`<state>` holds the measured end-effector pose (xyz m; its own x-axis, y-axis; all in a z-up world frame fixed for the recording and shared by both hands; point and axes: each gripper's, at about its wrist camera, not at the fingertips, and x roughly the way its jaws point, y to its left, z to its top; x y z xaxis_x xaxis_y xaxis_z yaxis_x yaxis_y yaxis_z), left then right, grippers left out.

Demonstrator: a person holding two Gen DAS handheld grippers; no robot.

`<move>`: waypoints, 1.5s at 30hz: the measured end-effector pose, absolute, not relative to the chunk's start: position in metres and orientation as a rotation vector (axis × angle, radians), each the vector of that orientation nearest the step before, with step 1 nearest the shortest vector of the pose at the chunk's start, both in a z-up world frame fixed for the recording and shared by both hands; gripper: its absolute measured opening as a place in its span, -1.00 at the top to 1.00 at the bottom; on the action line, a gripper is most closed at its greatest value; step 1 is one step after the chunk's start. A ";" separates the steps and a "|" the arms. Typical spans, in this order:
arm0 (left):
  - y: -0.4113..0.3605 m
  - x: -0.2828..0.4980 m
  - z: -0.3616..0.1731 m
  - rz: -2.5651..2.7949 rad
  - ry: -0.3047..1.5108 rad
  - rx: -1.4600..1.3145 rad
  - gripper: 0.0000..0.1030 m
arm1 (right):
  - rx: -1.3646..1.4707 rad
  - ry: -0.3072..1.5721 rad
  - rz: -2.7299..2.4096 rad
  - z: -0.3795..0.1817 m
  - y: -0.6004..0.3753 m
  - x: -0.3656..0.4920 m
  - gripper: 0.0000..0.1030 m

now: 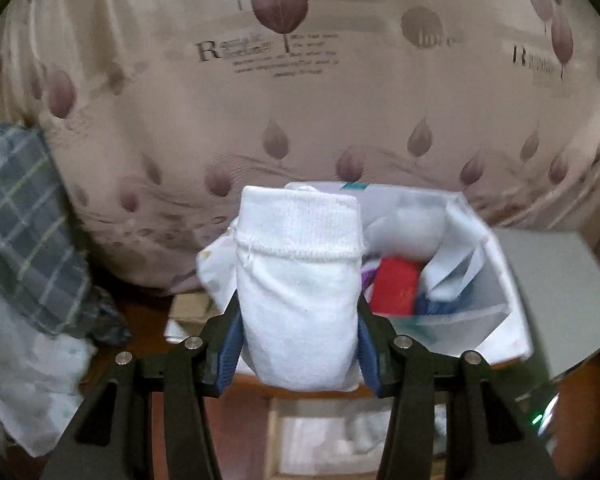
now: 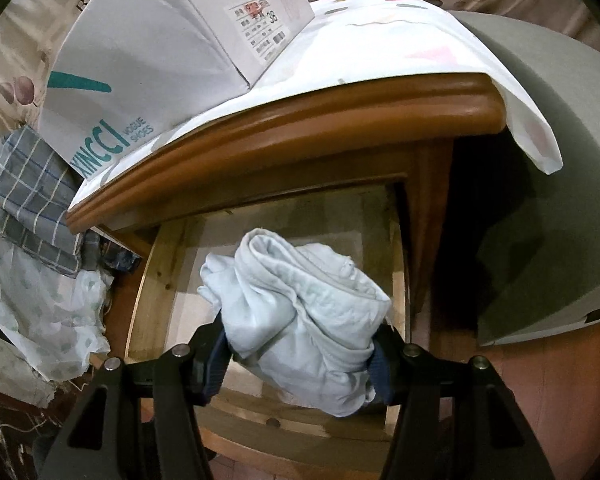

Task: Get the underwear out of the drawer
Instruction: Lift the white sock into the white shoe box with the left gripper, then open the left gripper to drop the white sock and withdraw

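The left gripper (image 1: 298, 344) is clamped on a folded white piece of underwear (image 1: 298, 280), ribbed waistband on top, blue pads pressed into both sides of the fabric. It's held up in the air in front of a beige curtain w/ leaf prints (image 1: 300, 100). Behind the bundle sits an open white shoe box (image 1: 496, 280) with some stuff inside, something red (image 1: 394, 286) and a bit of blue; can't rly tell what those are, the pic is blurry there. A gray plaid cloth (image 1: 24, 220) hangs off to the left.

The right gripper (image 2: 300, 356) is grasping a crumpled pale blue piece of underwear (image 2: 296, 312), jaws squeezed on it from both sides. That one is still down in the open drawer (image 2: 156, 280) of a wooden nightstand (image 2: 300, 136), over the drawer's checkered liner. On top of the nightstand there's a white cloth (image 2: 420, 40) draped over the edge, and the shoe box (image 2: 148, 72) w/ teal lettering rests on it. A gray box-like thing (image 2: 548, 200) stands just beside the nightstand on the right, plaid cloth (image 2: 32, 192) and a dotted pale sheet (image 2: 48, 312) on the left.
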<state>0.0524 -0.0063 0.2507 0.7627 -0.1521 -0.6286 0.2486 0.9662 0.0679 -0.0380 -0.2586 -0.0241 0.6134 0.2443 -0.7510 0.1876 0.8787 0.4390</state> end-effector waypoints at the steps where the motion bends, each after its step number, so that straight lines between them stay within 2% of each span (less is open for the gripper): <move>1: -0.009 0.059 0.253 -0.227 0.673 0.141 0.11 | 0.515 0.920 0.036 -0.024 -0.259 -0.038 -0.13; 5: -0.028 0.096 0.246 -0.282 0.743 0.115 0.11 | 0.521 0.918 0.038 -0.023 -0.261 -0.038 -0.13; 14: -0.073 0.147 0.190 -0.328 0.888 0.167 0.11 | 0.533 0.919 0.042 -0.023 -0.263 -0.038 -0.13; 28: -0.098 0.165 0.147 -0.299 0.988 0.185 0.07 | 0.554 0.926 0.063 -0.023 -0.265 -0.034 -0.13; 33: -0.100 0.163 0.148 -0.280 0.960 0.197 -0.03 | 0.553 0.925 0.063 -0.022 -0.264 -0.035 -0.13; 36: -0.102 0.158 0.151 -0.270 0.931 0.205 -0.34 | 0.548 0.927 0.062 -0.022 -0.264 -0.036 -0.13; 40: -0.101 0.149 0.161 -0.246 0.858 0.230 -0.48 | 0.540 0.929 0.061 -0.022 -0.262 -0.036 -0.13; 45: -0.092 0.124 0.175 -0.204 0.753 0.256 -0.49 | 0.528 0.941 0.055 -0.025 -0.261 -0.034 -0.13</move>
